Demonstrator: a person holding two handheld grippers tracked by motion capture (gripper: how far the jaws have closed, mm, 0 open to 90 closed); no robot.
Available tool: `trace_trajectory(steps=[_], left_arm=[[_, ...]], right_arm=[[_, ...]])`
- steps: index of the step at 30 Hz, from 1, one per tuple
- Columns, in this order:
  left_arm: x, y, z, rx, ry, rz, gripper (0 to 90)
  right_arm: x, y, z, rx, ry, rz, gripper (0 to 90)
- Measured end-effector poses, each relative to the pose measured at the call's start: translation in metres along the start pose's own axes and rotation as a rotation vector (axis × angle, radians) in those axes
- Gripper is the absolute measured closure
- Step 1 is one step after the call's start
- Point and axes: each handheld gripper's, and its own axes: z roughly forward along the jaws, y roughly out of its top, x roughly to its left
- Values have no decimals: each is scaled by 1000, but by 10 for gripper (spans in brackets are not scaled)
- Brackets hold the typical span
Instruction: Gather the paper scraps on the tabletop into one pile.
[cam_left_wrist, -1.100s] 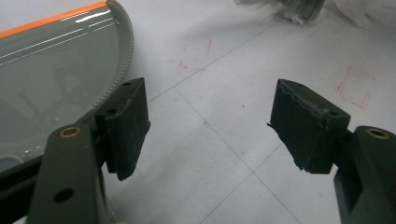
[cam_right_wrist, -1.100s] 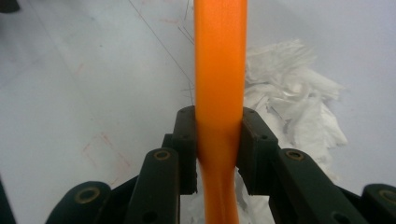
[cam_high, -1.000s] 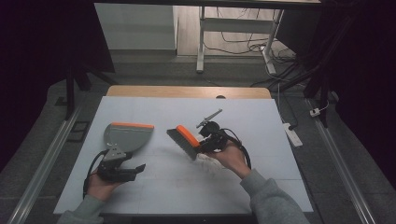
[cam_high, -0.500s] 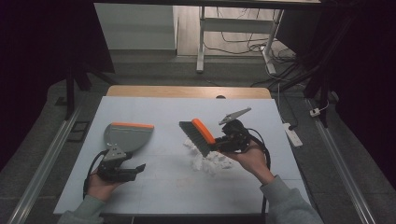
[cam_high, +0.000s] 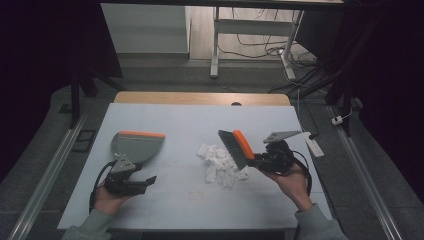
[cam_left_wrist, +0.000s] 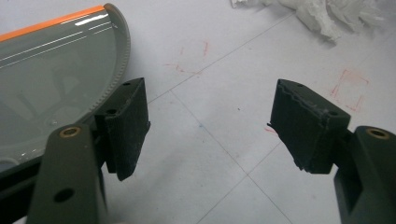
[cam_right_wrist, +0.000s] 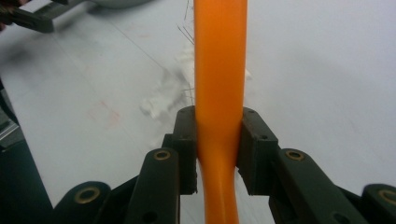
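A grey dustpan (cam_high: 137, 145) with an orange lip lies on the white table (cam_high: 190, 120) at the left. My left gripper (cam_high: 142, 181) rests just in front of it, open, with bare table between its pads. In the left gripper view the dustpan (cam_left_wrist: 46, 70) sits beside the left pad (cam_left_wrist: 128, 126) of that gripper (cam_left_wrist: 210, 126). A pile of white paper scraps (cam_high: 220, 162) lies mid-table. My right gripper (cam_high: 257, 159) is shut on the orange handle of a hand brush (cam_high: 237, 147), whose dark bristles hang just over the right side of the scraps. The right gripper view shows the handle (cam_right_wrist: 219, 56) pinched in the gripper (cam_right_wrist: 218, 140).
Faint red marks (cam_left_wrist: 348, 88) are drawn on the table surface. A white power strip (cam_high: 312, 145) lies at the table's right edge. A wooden strip (cam_high: 200, 98) runs along the far edge. Metal rails (cam_high: 45, 180) flank the table on the floor.
My right hand has carried the brush to the right, off the paper scraps, which now lie uncovered mid-table. The left hand and the dustpan have stayed put.
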Motion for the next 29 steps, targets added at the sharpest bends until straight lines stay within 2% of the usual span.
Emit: trace_trajectory(steps=[5, 9, 13, 20, 29], left_arm=[[-1, 1, 1, 0, -1, 1, 286], [-2, 1, 0, -3, -3, 5, 286], [-2, 2, 1, -2, -4, 7, 286], [-2, 2, 0, -8, -3, 6, 285], [-2, 2, -1, -14, -9, 9, 285]], right_arm=[[-11, -30, -12, -23, -46, 30, 711], [-17, -47, -20, -32, -88, 32, 711], [-24, -61, -27, -59, -103, 59, 711], [-27, -67, -28, -76, -121, 57, 711], [-27, -68, -30, -95, -114, 47, 711]])
